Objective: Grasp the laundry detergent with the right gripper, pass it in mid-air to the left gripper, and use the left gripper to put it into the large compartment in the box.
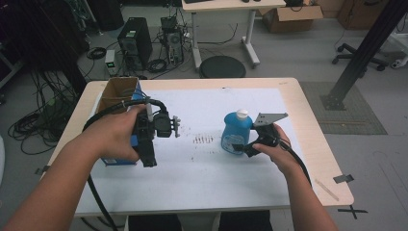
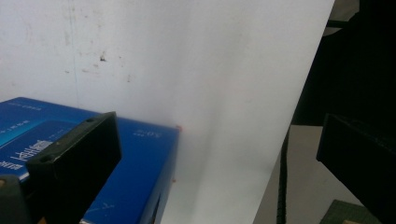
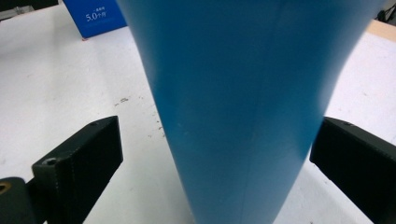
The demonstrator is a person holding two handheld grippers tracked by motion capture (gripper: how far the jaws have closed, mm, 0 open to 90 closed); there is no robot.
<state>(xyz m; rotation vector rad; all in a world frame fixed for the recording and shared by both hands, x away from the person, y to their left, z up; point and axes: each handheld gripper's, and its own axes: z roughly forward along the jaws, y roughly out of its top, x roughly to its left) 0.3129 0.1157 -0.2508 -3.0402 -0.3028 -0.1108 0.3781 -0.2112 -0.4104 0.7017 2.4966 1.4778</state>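
My right gripper (image 3: 212, 163) stands open astride the upright blue plastic bottle (image 1: 235, 132), which sits dead ahead between the jaws without touching them. My left gripper (image 2: 215, 154), also open, is farther off, by the blue cardboard box (image 2: 135, 177).

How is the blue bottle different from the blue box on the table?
The blue bottle is rounded, stands upright with a white cap and sits between the open jaws of the right claw. The blue box is flat-sided and printed with white text, at the table's left edge by the left claw. Both are blue.
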